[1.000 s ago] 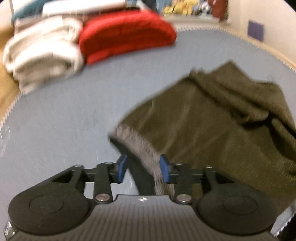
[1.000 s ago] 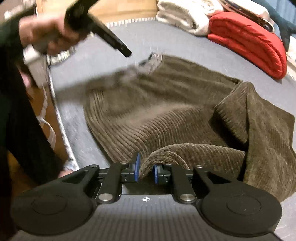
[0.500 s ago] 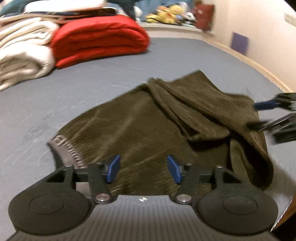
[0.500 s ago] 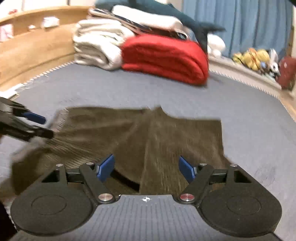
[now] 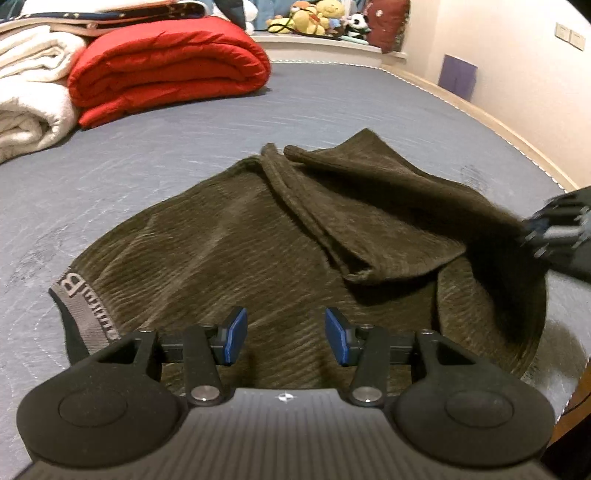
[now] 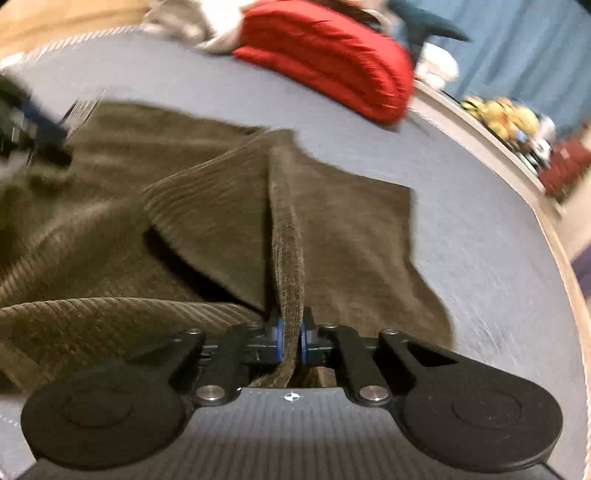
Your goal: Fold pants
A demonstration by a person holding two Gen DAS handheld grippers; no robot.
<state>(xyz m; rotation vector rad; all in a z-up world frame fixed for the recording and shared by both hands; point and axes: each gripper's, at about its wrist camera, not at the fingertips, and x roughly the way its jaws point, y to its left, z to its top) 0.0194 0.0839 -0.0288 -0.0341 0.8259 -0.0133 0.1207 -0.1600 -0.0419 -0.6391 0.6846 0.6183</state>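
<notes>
Right gripper [image 6: 291,341] jaws clamp pants [image 6: 229,206] fold; left gripper [image 5: 284,336] jaws closing, above pants.

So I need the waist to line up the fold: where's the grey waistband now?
In the left wrist view, the grey waistband lies at the pants' lower-left edge on the blue-grey mattress, just left of the left tool.

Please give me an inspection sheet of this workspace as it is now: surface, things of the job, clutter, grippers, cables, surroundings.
Surface: grey-blue mattress, wood edging at its rim.
Job's things: brown corduroy pants, rumpled, one part folded over; grey waistband at the near left.
Clutter: folded red quilt, rolled white blankets at the far side.
Grippers: left gripper closing over the pants, nothing between its pads; right gripper shut on a pants fold.
Cables: nothing seen.
Surroundings: plush toys on a ledge, blue curtain, pale wall.
</notes>
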